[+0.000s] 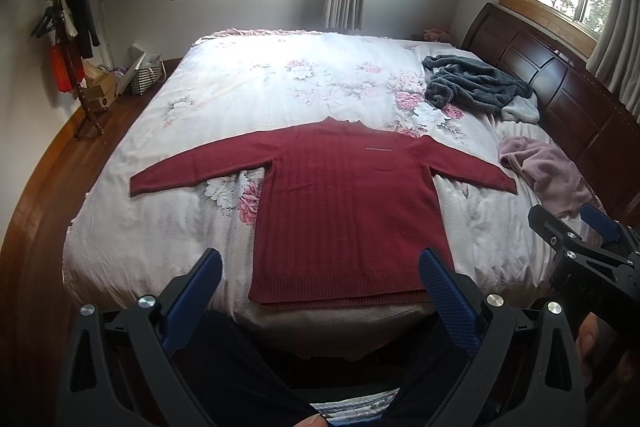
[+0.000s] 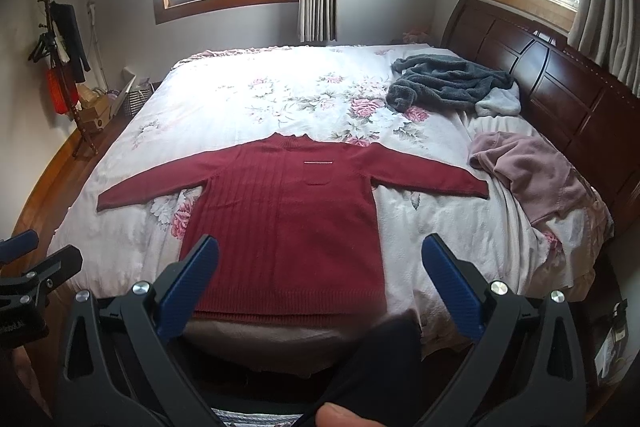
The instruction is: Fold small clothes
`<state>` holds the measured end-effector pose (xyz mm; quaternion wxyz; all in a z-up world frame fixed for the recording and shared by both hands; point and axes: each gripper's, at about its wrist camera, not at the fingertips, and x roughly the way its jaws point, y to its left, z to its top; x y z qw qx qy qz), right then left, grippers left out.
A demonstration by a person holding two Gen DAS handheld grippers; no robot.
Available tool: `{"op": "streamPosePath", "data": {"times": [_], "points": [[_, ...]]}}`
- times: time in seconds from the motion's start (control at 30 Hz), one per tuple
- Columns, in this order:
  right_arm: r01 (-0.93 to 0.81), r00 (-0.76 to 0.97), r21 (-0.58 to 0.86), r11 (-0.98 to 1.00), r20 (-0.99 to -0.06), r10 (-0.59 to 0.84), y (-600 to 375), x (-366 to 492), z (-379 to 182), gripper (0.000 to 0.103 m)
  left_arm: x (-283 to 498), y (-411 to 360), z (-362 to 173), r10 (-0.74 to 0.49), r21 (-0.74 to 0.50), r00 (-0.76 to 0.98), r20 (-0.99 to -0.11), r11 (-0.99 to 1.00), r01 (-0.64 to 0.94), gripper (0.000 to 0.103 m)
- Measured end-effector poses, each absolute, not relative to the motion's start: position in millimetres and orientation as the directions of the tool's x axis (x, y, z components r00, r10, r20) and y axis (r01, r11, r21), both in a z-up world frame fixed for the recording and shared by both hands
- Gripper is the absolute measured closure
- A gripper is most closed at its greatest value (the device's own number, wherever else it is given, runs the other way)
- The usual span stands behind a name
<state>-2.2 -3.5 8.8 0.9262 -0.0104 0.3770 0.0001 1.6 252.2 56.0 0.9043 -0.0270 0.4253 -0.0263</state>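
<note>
A dark red knitted sweater [image 1: 340,203] [image 2: 288,223] lies flat on the bed, face up, both sleeves spread out sideways, hem toward me. My left gripper [image 1: 320,259] is open and held back over the near edge of the bed, above the hem, holding nothing. My right gripper [image 2: 320,247] is open too, hovering over the hem's right half, empty. In the left wrist view the right gripper [image 1: 568,227] shows at the right edge. In the right wrist view the left gripper's fingertips [image 2: 20,243] show at the left edge.
The bed has a floral cover [image 1: 248,79] and a dark wooden headboard [image 2: 560,83] on the right. A grey fleece garment [image 1: 476,87] and a pink one [image 1: 548,171] lie crumpled by the headboard. A coat stand [image 1: 72,39] and boxes stand left. My dark-trousered legs [image 1: 240,367] are below.
</note>
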Motion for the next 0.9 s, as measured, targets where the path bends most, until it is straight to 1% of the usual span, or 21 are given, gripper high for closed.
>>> {"op": "streamPosePath", "data": {"times": [0.53,0.9], "points": [[-0.007,0.717,-0.017,1.0,-0.697,-0.007,-4.5,-4.1,8.8,0.003,-0.1,241.7,64.3,-0.07,-0.072,0.636,-0.769,0.997,0.023,0.004],[-0.005,0.717,-0.017,1.0,-0.698,-0.008,-5.6,-4.3,8.3,0.003,1.4,249.9,58.5,-0.073,-0.074,0.636,-0.768,0.997,0.026,0.004]]}}
